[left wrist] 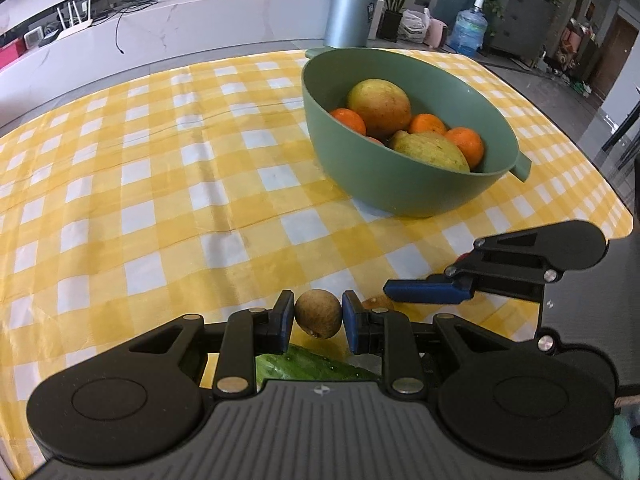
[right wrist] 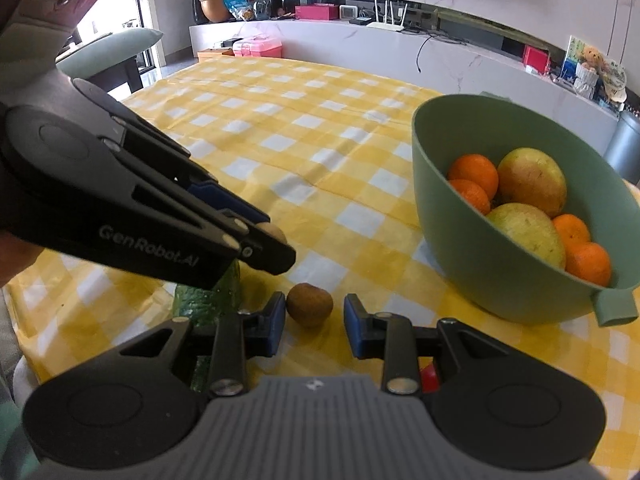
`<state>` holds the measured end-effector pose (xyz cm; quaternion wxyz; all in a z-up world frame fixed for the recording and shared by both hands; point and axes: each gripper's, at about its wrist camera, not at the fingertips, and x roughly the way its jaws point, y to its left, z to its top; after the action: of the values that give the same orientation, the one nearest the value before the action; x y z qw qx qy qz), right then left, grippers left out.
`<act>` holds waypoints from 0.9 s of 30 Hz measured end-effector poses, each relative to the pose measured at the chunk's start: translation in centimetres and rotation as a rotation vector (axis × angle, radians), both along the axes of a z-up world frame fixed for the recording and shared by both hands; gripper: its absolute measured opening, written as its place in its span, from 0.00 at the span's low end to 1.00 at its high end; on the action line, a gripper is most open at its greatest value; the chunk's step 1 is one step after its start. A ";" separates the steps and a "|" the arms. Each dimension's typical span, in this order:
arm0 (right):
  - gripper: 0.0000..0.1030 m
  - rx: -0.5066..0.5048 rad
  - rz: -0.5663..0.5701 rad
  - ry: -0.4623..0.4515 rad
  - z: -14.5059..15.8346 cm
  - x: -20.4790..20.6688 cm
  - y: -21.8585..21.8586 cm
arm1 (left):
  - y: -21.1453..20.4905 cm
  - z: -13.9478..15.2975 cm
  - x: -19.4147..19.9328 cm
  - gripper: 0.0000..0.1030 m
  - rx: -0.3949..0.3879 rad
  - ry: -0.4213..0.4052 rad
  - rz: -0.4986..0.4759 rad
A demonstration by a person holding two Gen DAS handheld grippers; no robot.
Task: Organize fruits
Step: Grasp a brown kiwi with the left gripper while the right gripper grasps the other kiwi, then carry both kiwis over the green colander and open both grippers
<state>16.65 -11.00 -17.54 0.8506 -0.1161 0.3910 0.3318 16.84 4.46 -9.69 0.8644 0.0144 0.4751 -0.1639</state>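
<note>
Covering the table, a yellow-and-white checked cloth (left wrist: pixel 160 184) shows long creases. The left gripper (left wrist: pixel 319 314) is clenched on a small brown kiwi (left wrist: pixel 319 313), lifted above the cloth. The right gripper (right wrist: pixel 315 312) has its pads apart around nothing; a second kiwi (right wrist: pixel 309 305) lies on the cloth just ahead, near its left pad. A cucumber (right wrist: pixel 212 300) lies beneath the left gripper. A green bowl (left wrist: pixel 360 176) with side handles holds mangoes (left wrist: pixel 379 107) and oranges (left wrist: pixel 466 146). Beyond the table runs a white marble ledge (left wrist: pixel 200 28) with a router (left wrist: pixel 76 24), red boxes and cables; a grey bin (left wrist: pixel 350 14), potted plant and water jug (left wrist: pixel 469 30) stand on the floor.
</note>
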 end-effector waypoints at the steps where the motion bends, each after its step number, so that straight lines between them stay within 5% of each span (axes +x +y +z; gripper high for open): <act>1: 0.27 0.001 0.001 0.003 -0.1 0.0 0.0 | 0.0 0.0 0.1 0.27 0.002 -0.001 0.005; 3: 0.21 0.002 0.008 0.001 0.0 0.0 0.2 | 0.0 0.1 0.1 0.27 0.005 -0.002 0.017; 27: 0.21 0.013 -0.148 -0.179 8.1 -2.4 -4.4 | -3.6 6.8 -0.4 0.27 -0.077 -0.178 0.130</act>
<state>14.20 -15.42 -9.41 0.9050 -0.1105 0.3189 0.2591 16.46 0.90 -2.91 0.9120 -0.0350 0.3896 -0.1235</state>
